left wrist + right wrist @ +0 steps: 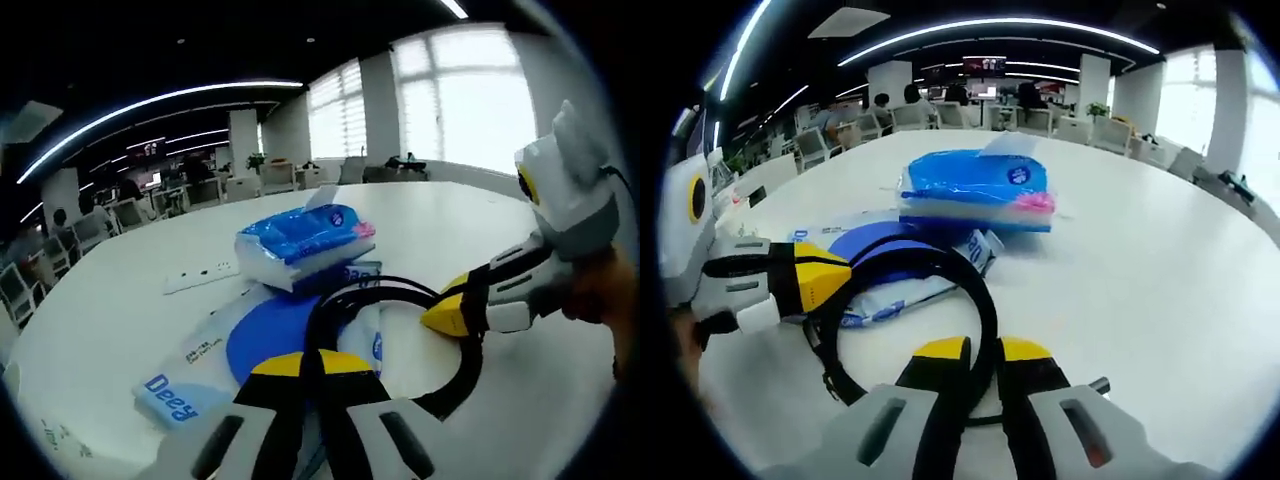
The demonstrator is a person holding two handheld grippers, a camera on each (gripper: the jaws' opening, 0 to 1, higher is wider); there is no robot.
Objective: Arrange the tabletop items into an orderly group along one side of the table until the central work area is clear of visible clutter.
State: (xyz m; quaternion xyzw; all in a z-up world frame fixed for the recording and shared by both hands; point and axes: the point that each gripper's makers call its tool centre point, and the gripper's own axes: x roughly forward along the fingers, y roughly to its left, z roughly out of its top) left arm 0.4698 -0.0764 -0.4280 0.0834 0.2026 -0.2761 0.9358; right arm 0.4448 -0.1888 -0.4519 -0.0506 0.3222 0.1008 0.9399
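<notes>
Both grippers are on the black looped cable [400, 300] here, which lies on the white round worktop [120, 300]. In the left gripper view, the left gripper [315, 365] has its yellow-tipped fingers [275, 365] pinched narrow around a strand of that cable. The right gripper [450, 312] comes in from the right, its yellow tip touching the loop.

Over in the right gripper view, the right gripper [983, 350] also has its fingers [940, 350] nearly closed on the cable's curve [975, 290], and the left gripper [825, 270] reaches in from the left, its tip against the loop.

The cable rests partly on a flat blue-and-white plastic pack with blue lettering [175, 395]. Just beyond it sits a blue plastic soft pack of tissues [300, 240], a white sheet poking from its top. A white power strip [200, 275] lies beside the tissues.
</notes>
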